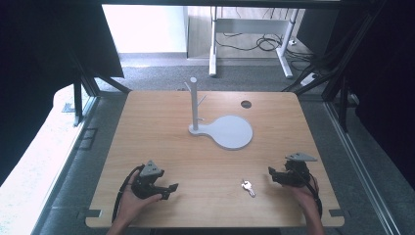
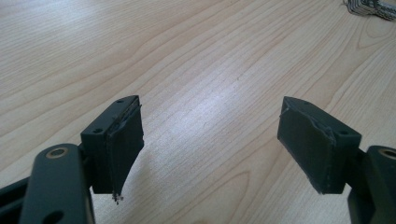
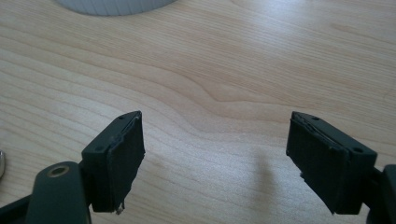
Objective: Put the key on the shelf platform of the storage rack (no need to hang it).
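A small silver key (image 1: 248, 187) lies flat on the wooden bench (image 1: 161, 142), between the two hands and nearer the right hand-held gripper (image 1: 272, 172). Both the right one and the left hand-held gripper (image 1: 172, 188) gape wide, holding nothing.

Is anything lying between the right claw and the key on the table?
Nothing visible. The key lies flat on bare wood, just left of the right claw, whose jaws stand open and empty. The stand sits farther back, off that path.
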`<control>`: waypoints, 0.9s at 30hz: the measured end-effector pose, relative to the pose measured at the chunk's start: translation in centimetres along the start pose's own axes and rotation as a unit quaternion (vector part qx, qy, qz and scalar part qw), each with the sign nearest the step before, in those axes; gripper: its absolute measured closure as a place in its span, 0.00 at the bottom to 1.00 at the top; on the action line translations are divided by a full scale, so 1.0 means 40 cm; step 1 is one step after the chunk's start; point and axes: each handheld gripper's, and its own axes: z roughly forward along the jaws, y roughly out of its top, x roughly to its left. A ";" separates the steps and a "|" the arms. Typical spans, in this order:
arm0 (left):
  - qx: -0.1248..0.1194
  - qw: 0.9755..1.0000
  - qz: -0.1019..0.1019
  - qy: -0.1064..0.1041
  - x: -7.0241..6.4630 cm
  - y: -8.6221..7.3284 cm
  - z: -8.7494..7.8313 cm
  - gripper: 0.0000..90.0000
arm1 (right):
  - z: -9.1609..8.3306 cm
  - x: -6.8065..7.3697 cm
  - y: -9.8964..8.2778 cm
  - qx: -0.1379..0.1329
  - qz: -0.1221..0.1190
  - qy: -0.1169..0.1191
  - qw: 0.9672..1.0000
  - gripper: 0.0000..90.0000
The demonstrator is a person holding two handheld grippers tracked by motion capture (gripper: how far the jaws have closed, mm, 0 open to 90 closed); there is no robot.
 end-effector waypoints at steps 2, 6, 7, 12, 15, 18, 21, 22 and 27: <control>0.000 1.000 0.001 0.000 0.002 -0.001 0.001 0.25 | 0.000 0.002 0.000 0.001 -0.003 0.002 1.000 0.23; 0.000 1.000 -0.001 -0.001 0.001 -0.001 0.001 0.25 | 0.000 0.001 -0.003 -0.001 -0.004 0.000 1.000 0.25; 0.001 1.000 0.000 -0.001 0.001 -0.001 0.001 0.25 | -0.001 0.000 -0.004 0.000 -0.003 0.002 1.000 0.25; 0.000 1.000 -0.002 -0.002 0.000 -0.001 0.000 0.25 | 0.002 -0.003 -0.010 0.004 0.000 0.006 1.000 0.27; 0.002 1.000 0.000 -0.002 0.002 -0.001 0.000 0.25 | -0.001 -0.002 -0.008 -0.002 0.006 0.023 1.000 0.28; 0.003 1.000 0.000 -0.001 0.003 -0.002 0.001 0.25 | -0.004 -0.002 -0.006 -0.006 0.009 0.027 1.000 0.30; 0.004 1.000 0.002 -0.001 0.004 -0.002 0.002 0.25 | -0.008 -0.005 -0.007 -0.007 0.012 0.030 0.999 0.31; 0.004 1.000 0.002 -0.001 0.004 -0.002 0.002 0.25 | -0.008 -0.007 -0.007 -0.007 0.013 0.030 0.999 0.31; 0.003 1.000 0.000 0.001 0.004 -0.002 0.001 0.25 | -0.011 -0.011 -0.007 -0.010 0.014 0.031 0.999 0.34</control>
